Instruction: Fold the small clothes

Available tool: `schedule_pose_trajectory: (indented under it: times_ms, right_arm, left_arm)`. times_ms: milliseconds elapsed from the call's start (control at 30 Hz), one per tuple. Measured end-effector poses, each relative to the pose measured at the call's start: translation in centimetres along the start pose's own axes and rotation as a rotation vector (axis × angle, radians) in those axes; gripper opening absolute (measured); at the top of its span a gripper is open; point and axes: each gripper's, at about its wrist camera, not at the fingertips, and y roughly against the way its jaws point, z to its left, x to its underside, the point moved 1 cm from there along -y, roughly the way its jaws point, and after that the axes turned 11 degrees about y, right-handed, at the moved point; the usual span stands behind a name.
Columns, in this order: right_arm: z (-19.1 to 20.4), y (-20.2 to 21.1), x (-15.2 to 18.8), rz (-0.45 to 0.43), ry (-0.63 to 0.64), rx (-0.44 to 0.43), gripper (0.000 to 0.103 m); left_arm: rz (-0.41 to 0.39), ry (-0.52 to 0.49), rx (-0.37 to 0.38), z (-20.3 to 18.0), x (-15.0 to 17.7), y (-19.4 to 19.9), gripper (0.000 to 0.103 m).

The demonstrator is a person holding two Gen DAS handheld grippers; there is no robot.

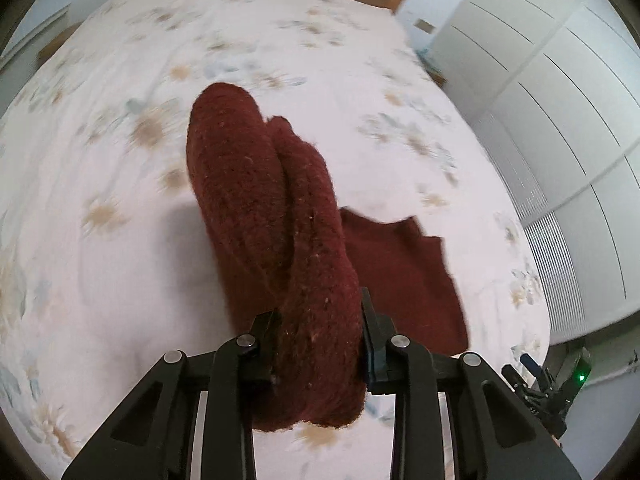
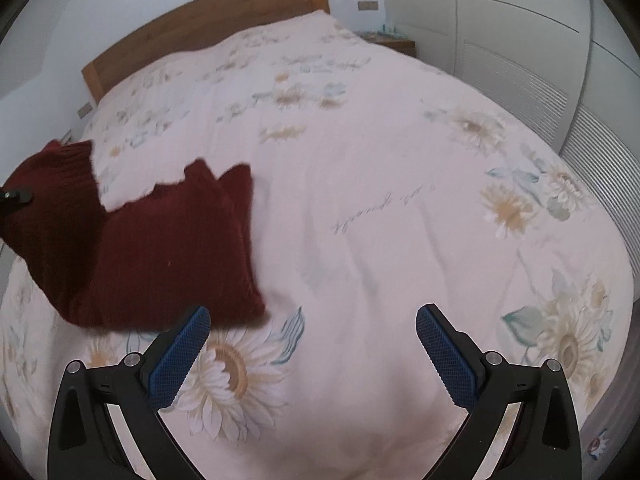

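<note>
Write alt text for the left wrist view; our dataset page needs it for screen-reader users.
The left gripper is clamped on a bunched part of a dark red knitted garment, lifting it above a floral bedspread; the rest lies flat to the right. White wardrobe doors stand beyond.

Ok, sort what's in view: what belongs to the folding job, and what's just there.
Part of the job:
- dark red knit garment, one part lifted, the rest lying on the bed
- left claw, shut on a bunched part of that garment
- right claw, open, holding nothing
- floral bedspread, the work surface

Just there:
- wooden headboard
- white wardrobe doors
- bedside table
</note>
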Motion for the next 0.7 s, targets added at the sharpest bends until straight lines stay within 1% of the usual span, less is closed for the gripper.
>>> schedule_pose_trajectory:
  times_ms: [100,200,267,333,367,433,500,567,600,633,700]
  right_arm:
    - [-0.8,0.5,-0.4,-0.017,-0.016,0.004,0.103]
    - [-1.4,0.5,-0.1,-0.021,-0.036,0.016,0.103]
    - [-1.6,0.1,0.4,-0.005,-0.047,0.006,0.103]
    - [-1.5,-0.5,1.2,0.025,-0.049,0.004,0.103]
    - [-1.5,-0.7,1.5,0.037,-0.046,0.005,0.103]
    - [-1.5,-1.1,2.0,0.057,-0.041,0.005,0.103]
    - [-1.5,-1.4,2.6,0.070,-0.045,0.004,0.103]
    - [-1.8,-1.6,3.0,0.077,-0.056,0.002,0.103]
    - [-1.9,-1.6,3.1,0.080,-0.061,0.002,0.103]
    - [-2.0,-1.7,3.2,0.081,-0.066,0.001,0.103]
    - [-2.2,-1.6,3.4,0.080,-0.076,0.000,0.103]
  left_arm:
    - [0.014,-0.048,0.025,-4.6,0.0,-2.3,0.023]
    - [0.039,-0.111,0.039,-8.9,0.9,-5.0,0.023]
    - [0.064,-0.147,0.037,-11.2,2.0,-7.3,0.023]
    - [0.093,-0.168,0.013,-12.8,3.4,-10.1,0.023]
    - [0.109,-0.177,-0.009,-13.3,4.2,-11.6,0.023]
    - [0.116,-0.205,-0.084,-14.0,5.8,-14.2,0.023]
    - [0.116,-0.220,-0.140,-14.4,6.5,-16.0,0.025]
    - [0.129,-0.204,-0.167,-14.4,7.2,-17.4,0.028]
    - [0.126,-0.201,-0.166,-14.4,7.2,-17.8,0.032]
    - [0.125,-0.203,-0.176,-14.3,7.4,-18.0,0.033]
    - [0.129,-0.228,-0.201,-14.6,7.8,-18.2,0.038]
